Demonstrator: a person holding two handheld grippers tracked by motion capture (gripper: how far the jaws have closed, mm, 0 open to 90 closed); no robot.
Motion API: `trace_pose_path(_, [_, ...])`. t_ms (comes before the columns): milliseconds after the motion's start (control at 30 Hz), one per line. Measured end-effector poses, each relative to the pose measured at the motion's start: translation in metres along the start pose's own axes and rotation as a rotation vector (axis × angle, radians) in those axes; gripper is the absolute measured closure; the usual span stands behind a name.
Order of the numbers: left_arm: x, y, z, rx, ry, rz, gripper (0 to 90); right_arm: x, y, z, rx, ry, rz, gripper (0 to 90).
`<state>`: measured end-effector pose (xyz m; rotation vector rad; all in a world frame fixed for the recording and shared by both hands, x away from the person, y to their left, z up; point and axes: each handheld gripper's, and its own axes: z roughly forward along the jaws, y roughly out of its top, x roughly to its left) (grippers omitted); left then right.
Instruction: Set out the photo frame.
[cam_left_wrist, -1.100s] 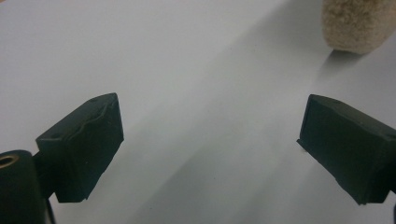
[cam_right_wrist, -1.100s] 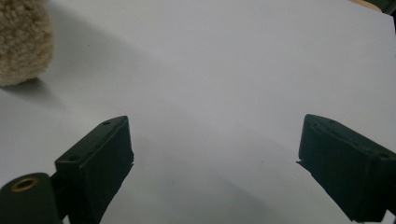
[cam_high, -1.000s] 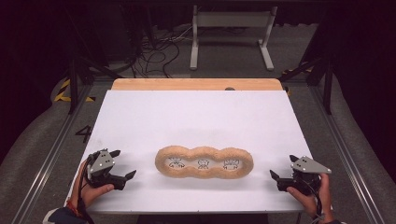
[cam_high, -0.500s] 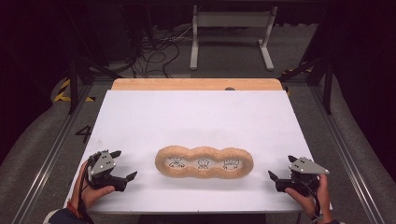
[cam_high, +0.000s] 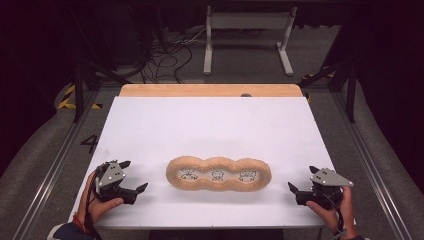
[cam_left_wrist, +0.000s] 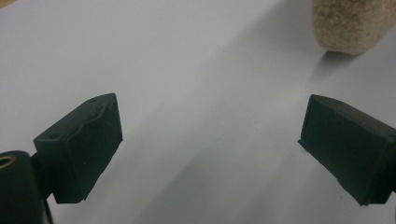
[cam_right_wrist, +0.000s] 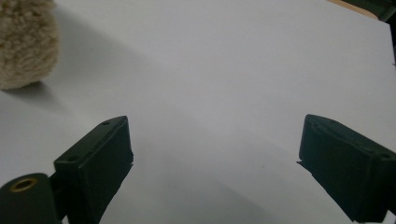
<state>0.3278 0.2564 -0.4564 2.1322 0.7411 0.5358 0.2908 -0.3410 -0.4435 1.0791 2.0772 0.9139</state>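
we find the work at its very start, in our judgement: the fleece mat (cam_high: 218, 174), a tan fuzzy piece with three lobes and three small openings showing printed figures, lies flat and untouched on the white table (cam_high: 210, 125), near the front edge and midway between the two hands. nothing is held. the left gripper (cam_high: 131, 175) rests on the table well apart from the mat's left end, its jaws spread wide with only bare table between them; in the left gripper view the mat's rounded end (cam_left_wrist: 348, 23) sits ahead and off to the right, beyond the jaw tips and outside their gap. the right gripper (cam_high: 300, 181) rests likewise off the mat's right end, jaws spread wide and holding nothing; in the right gripper view the fleece (cam_right_wrist: 25, 44) appears at the far upper left, again ahead of the jaws and to one side. approach, grasp and any handling of the mat all remain to be done.
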Motion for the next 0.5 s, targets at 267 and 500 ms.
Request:
trace_pose_path(267, [0.000, 0.003, 0.002, -0.009, -0.007, -0.018, 6.0, -0.009, -0.002, -0.003, -0.004, -0.047, 0.042, 9.6])
trace_pose_path(500, [0.002, 0.002, 0.001, -0.022, -0.019, -0.023, 6.0, -0.017, -0.003, -0.011, -0.016, -0.068, 0.080, 9.5])
